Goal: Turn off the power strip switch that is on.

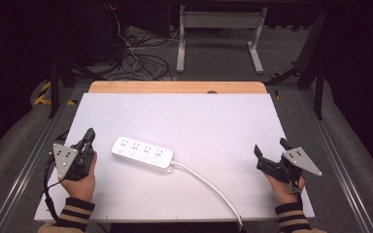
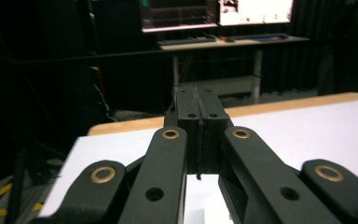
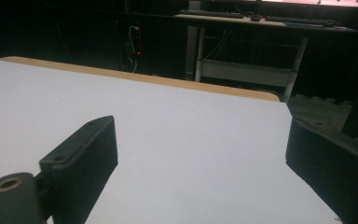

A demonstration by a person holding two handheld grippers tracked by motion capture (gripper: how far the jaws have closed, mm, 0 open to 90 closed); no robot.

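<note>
Presently idle: left gripper (image 1: 88, 136) jaws together, right gripper (image 1: 270, 149) jaws apart, both clear of power strip (image 1: 142, 153) on worktop (image 1: 213, 116). Advise approaching squarely.

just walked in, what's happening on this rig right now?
Nothing is being handled yet. A person holds one tool in each hand at the near corners of the white table. The left tool has its jaws pressed shut, empty, sitting just left of a white power strip that lies flat mid-table. The right tool is open and empty, well to the right of the strip. The strip's white cable runs off the near edge between the two hands. Neither tool touches the strip.
</note>
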